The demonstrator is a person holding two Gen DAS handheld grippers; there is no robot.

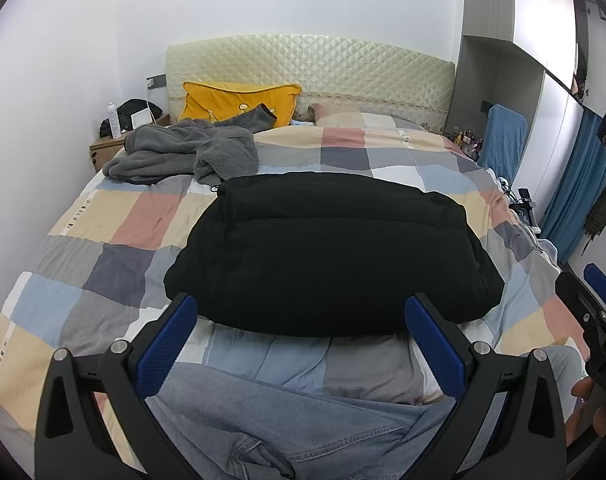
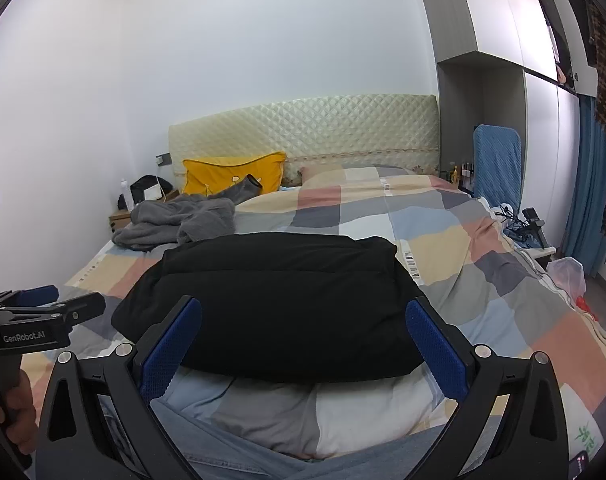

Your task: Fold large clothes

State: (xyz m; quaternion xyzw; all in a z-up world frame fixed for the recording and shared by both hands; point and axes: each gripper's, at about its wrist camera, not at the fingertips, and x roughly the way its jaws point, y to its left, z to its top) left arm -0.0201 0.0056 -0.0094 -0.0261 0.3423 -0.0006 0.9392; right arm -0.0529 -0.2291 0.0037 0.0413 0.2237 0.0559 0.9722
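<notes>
A black padded jacket (image 1: 331,256) lies folded into a thick rectangular bundle on the checked quilt (image 1: 115,220) of a bed. It also shows in the right wrist view (image 2: 275,300). My left gripper (image 1: 303,316) is open and empty, held just short of the bundle's near edge. My right gripper (image 2: 303,320) is open and empty too, also at the bundle's near edge. The right gripper shows at the right edge of the left wrist view (image 1: 591,304), and the left gripper at the left edge of the right wrist view (image 2: 51,308). A grey fleece garment (image 1: 183,152) lies crumpled at the far left of the bed.
A yellow pillow (image 1: 239,100) leans on the quilted headboard (image 1: 311,64). A wooden nightstand (image 1: 107,148) with a bottle stands at the far left. A blue-covered chair (image 2: 497,164) and a blue curtain (image 2: 587,196) are on the right. Blue denim (image 1: 303,432) lies below the grippers.
</notes>
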